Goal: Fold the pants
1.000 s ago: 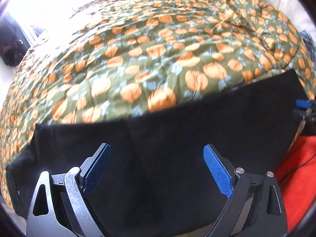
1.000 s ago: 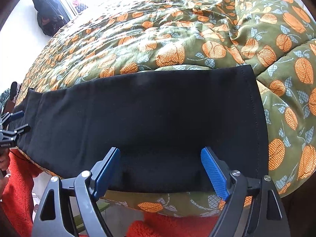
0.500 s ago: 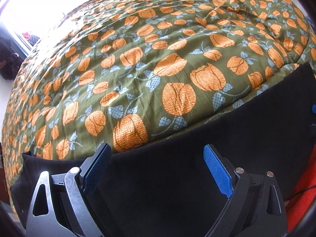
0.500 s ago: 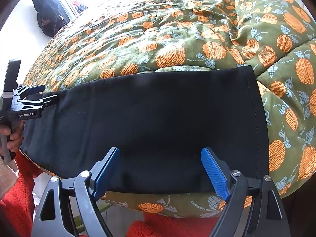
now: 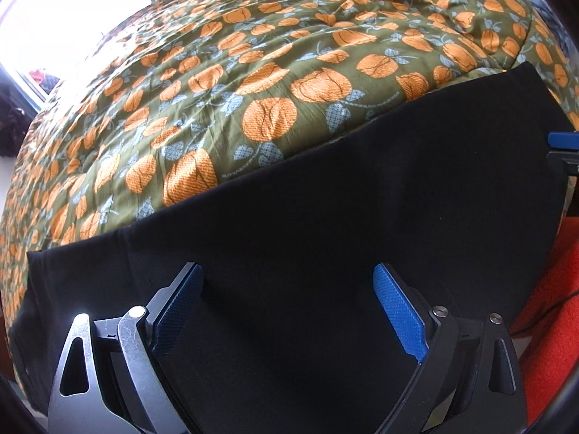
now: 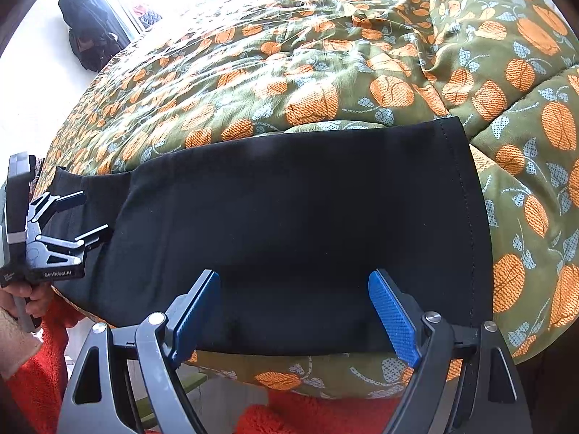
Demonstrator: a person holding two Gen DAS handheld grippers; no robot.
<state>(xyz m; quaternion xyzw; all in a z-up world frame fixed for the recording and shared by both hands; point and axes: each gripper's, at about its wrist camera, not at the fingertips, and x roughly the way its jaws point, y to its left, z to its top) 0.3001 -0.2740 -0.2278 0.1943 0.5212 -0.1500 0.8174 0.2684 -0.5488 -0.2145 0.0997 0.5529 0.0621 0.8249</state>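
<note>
While the black pants (image 6: pixel 296 224) lie flat along the near edge of my bed, both of my tools hang just over them. The pants make one long dark band on the green quilt (image 6: pixel 325 72), which has orange pumpkins and little blue leaves all over it. One end of the pants, with a stitched hem, is on my right side, near a puffy fold of the quilt.

My right hand-held gripper (image 6: pixel 295 307) has its two blue pads far apart, with only black cloth showing between them. It holds nothing. Its tips sit over the near edge of the pants, close to the hem end.

My left hand-held gripper (image 5: pixel 289 303) is also spread wide and holds nothing. From its own camera I see its blue pads over the other end of the pants (image 5: pixel 362 217). From the right camera, the left tool (image 6: pixel 54 231) shows at the far left, with its two dark fingers (image 6: pixel 68 199) apart above the cloth, and my hand (image 6: pixel 25 296) wraps its handle.

Below the bed edge there is something fuzzy and red (image 6: pixel 307 416). Far back by the bright window, a dark bag (image 6: pixel 90 32) sits beside the bed.
</note>
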